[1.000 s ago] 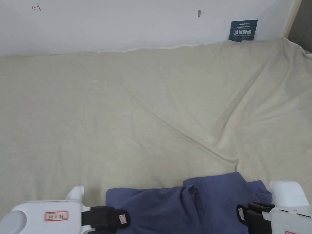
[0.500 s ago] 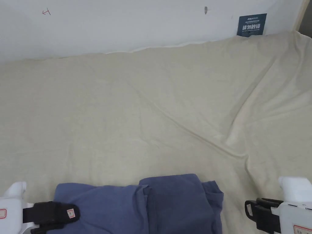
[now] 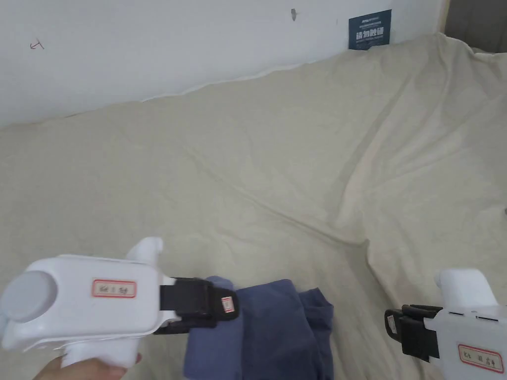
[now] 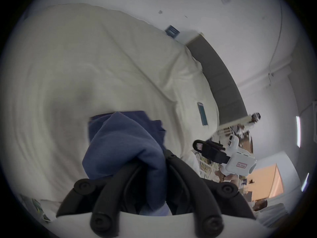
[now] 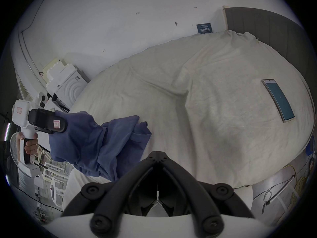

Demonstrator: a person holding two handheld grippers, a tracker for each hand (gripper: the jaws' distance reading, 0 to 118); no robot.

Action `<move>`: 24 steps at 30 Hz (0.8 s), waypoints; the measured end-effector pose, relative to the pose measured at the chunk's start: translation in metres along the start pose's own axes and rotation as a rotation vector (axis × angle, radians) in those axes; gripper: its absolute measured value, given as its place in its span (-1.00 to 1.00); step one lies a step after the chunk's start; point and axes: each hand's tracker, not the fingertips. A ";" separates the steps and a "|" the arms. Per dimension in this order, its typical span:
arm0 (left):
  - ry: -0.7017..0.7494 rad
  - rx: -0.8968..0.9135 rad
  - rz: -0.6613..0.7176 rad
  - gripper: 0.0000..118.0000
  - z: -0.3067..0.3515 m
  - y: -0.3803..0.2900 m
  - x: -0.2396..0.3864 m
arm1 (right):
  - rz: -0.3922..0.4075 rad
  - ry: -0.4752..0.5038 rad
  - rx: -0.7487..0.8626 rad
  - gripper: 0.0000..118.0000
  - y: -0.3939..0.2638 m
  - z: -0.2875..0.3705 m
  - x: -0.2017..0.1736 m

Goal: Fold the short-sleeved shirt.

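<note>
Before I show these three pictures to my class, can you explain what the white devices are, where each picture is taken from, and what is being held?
No robot here: a person holds two white hand tools with black jaws. One picture comes from a camera on the person's head; the other two come from cameras riding on each tool. The left gripper has its jaws closed on a blue shirt, lifting one side while the rest lies on the cream bedsheet. The right gripper is beside the shirt with its jaws together, holding nothing. A phone lies further along the bed.
</note>
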 end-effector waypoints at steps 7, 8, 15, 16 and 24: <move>0.012 -0.182 -0.134 -0.75 -0.101 0.012 0.038 | -0.147 0.048 0.048 -0.99 -0.003 0.012 0.030; 0.011 -0.184 -0.132 -0.73 -0.112 0.013 0.041 | -0.176 0.052 0.058 -0.99 -0.004 0.012 0.034; -0.018 -0.250 -0.211 0.76 -0.139 0.001 0.055 | -0.156 0.022 0.053 -0.99 -0.005 0.017 0.039; -0.025 -0.232 -0.207 0.76 -0.132 0.003 0.053 | -0.157 0.027 0.055 -0.99 -0.006 0.018 0.040; 0.032 -0.088 -0.070 0.73 -0.064 0.010 0.017 | -0.167 0.025 0.055 -0.99 -0.008 0.016 0.041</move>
